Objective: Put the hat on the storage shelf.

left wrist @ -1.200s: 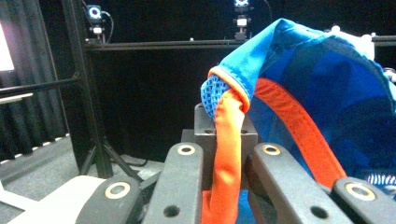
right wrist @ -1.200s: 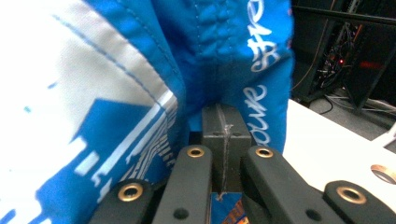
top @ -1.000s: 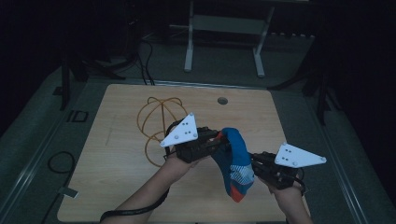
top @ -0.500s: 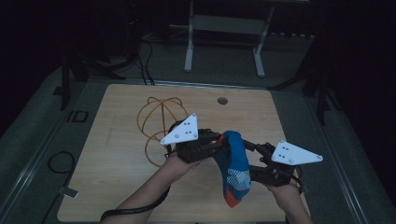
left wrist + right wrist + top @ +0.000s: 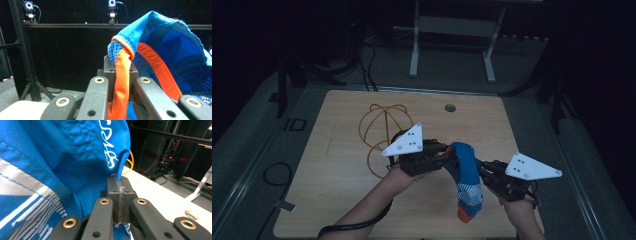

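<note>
A blue garment (image 5: 466, 170) with white stripes and an orange hem hangs between my two grippers above the front of the wooden table (image 5: 337, 170). My left gripper (image 5: 444, 150) is shut on its orange-trimmed edge (image 5: 121, 75), the jaws closed on the cloth. My right gripper (image 5: 479, 166) is shut on the opposite blue edge (image 5: 117, 180), where white lettering shows. The cloth's lower end, white-patterned with an orange tip (image 5: 466, 216), dangles toward the table.
An orange cable (image 5: 382, 127) lies looped on the table behind the left hand. A round hole (image 5: 450, 107) sits near the table's far edge. A white metal stand (image 5: 452, 30) is on the floor beyond the table.
The two grippers have drawn slightly apart, and the garment now hangs straighter and narrower between them. Both holds are unchanged.
</note>
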